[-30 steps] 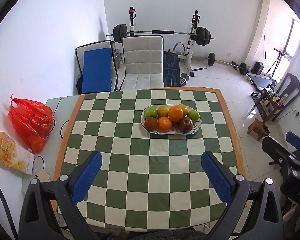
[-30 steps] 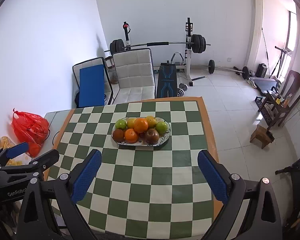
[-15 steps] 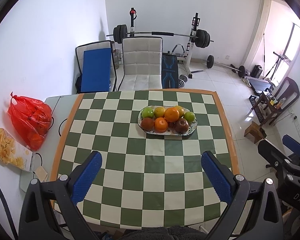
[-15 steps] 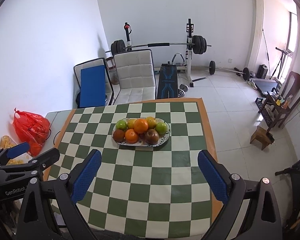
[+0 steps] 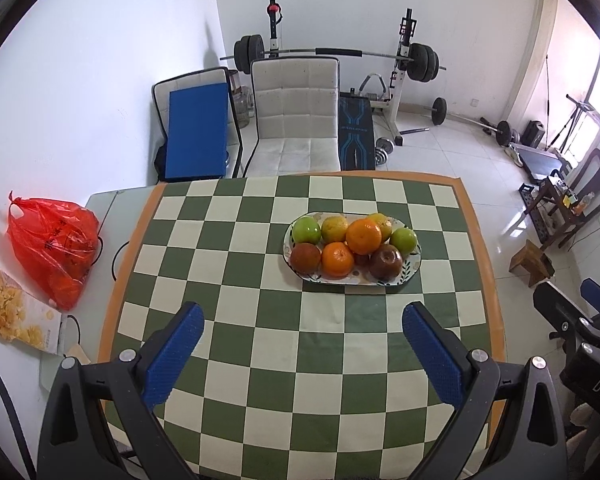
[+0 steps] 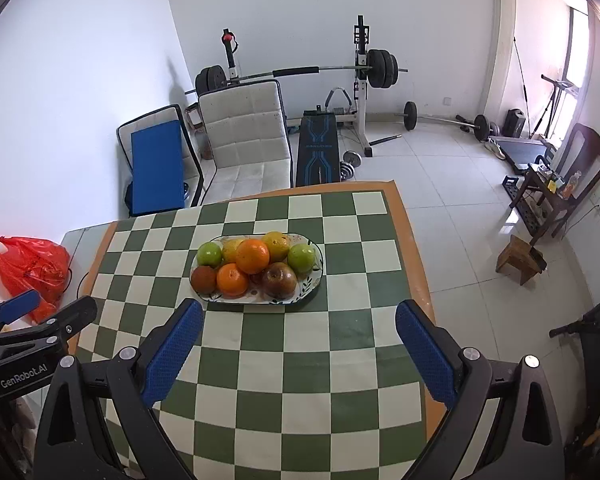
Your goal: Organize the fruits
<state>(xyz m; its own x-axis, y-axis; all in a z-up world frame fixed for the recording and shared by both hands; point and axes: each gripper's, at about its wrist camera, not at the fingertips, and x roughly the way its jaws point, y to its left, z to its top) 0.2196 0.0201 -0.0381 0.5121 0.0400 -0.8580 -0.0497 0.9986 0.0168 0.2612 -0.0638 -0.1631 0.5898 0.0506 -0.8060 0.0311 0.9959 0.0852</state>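
Right now you hold both grippers above the near part of a table [image 5: 260, 320] covered in a green-and-cream checkered cloth. Your left gripper [image 5: 302, 350] has its blue-padded fingers spread wide with nothing between them; your right gripper [image 6: 298, 344] is spread the same way, also holding nothing. Ahead of both sits an oval plate [image 5: 414, 262] piled with fruit, resting on the cloth beyond the fingertips and apart from them. On the plate you can make out two green apples [image 5: 307, 230], one at each end of the back row, yellowish fruit between them, an orange [image 5: 363, 236] stacked on top in the middle, a second orange in front, and two dark reddish-brown fruits [image 5: 386, 262] along the front edge. To your left, off the cloth, lie a red plastic bag [image 5: 52, 248] and a snack packet [image 5: 16, 312]. Past the table stand a pale padded chair [image 5: 296, 120] and a barbell rack [image 5: 404, 64] against the white wall.
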